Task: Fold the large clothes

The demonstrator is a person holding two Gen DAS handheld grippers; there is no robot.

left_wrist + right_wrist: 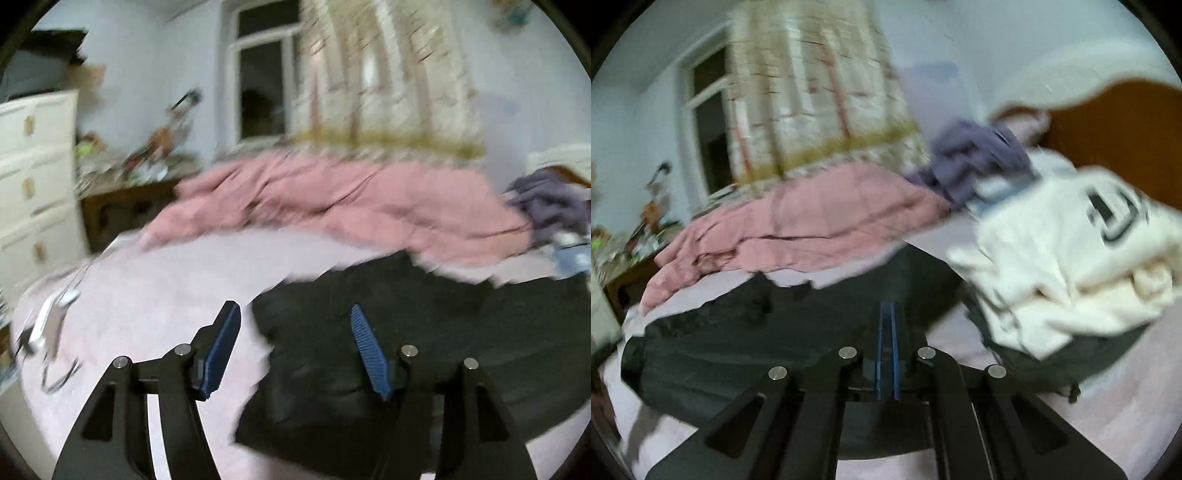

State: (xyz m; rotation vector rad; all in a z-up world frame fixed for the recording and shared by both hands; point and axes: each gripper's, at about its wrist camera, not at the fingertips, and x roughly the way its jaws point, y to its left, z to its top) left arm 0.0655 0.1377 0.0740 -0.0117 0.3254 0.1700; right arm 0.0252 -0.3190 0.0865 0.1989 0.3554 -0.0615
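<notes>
**Risk of dropped or uneven fold; print unreadable**

Dark garment (746,354) is spread on the pale-sheeted bed (147,295). Left gripper (295,350) is held open above its edge, nothing between the pads. Right gripper (887,354) is closed; whether cloth is pinched cannot be told. A one-sided hold could let the fold skew. Dark lettering on the white garment (1071,266) is blurred and cannot be read.

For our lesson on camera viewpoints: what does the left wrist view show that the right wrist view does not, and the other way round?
Only the left wrist view shows the white chest of drawers and the open left gripper, nothing between its pads. Only the right wrist view shows the cream sweatshirt with dark lettering and the shut right gripper; whether it pinches cloth is unclear. Both show the black garment, pink blanket, purple garment, curtain and window.
</notes>
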